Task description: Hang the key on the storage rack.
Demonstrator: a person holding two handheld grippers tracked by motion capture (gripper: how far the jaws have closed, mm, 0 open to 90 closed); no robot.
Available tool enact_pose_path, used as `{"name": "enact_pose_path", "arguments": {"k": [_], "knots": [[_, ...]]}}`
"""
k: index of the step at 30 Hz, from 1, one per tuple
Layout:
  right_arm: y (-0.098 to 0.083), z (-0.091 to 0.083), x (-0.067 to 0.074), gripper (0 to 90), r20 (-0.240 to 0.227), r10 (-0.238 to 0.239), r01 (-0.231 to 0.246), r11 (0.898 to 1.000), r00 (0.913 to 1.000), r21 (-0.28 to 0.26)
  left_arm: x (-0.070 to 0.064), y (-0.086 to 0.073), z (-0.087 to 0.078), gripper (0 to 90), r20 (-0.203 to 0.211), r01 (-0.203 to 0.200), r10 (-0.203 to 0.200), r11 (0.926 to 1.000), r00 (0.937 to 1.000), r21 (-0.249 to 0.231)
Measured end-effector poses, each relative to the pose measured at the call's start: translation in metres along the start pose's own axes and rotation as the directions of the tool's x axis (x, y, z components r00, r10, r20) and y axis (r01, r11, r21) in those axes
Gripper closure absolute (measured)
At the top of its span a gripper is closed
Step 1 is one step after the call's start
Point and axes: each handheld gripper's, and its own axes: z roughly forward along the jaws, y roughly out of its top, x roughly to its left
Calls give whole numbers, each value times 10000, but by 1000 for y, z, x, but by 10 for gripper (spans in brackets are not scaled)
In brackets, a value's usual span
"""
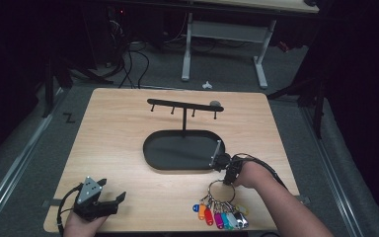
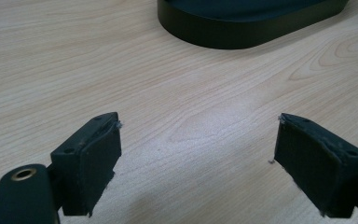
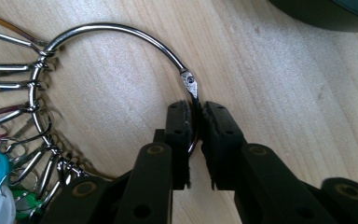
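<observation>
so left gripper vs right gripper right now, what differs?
Jaws: the left gripper is wide open with bare table between its pads; the right gripper is shut on the key ring.
Place: in the high view the left gripper sits at the near left corner, away from everything; the right gripper is beside the black tray, just above the coloured key tags.
Shared: both are hand-held, with two black jaws.

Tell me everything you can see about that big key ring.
The key ring is a large, shiny metal hoop with a small hinged clasp, lying on the wooden table near its front edge. Smaller rings threaded on it carry coloured plastic tags. The right gripper pinches its wire just below the clasp.
</observation>
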Motion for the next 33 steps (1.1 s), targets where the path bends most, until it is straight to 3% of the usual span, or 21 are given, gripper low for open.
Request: {"name": "enact_pose_path", "arguments": {"k": [7,11,14,16,27,33], "knots": [[-3,0,3,865,72,47,-45,9997,10000,-259,2,2,4,152,105,-3,3,10000,9999,51],[-4,-12,11,867,44,32,-28,9975,10000,-708,4,2,2,152,75,94,-94,10000,9999,-34],[-7,-37,19,869,195,-91,117,9905,9998,-1368,4,2,3,152,47,102,-102,9999,9999,3],[-15,-57,21,871,80,88,-72,9843,9999,-1766,3,2,3,152,81,66,-66,10000,9999,41],[-29,-110,22,873,175,493,-444,9759,9986,-2139,3,2,2,152,70,43,-43,10000,10000,23],[-27,-134,20,873,556,595,-461,9752,9967,-2164,4,2,2,152,78,93,-93,10000,9999,16]]}}
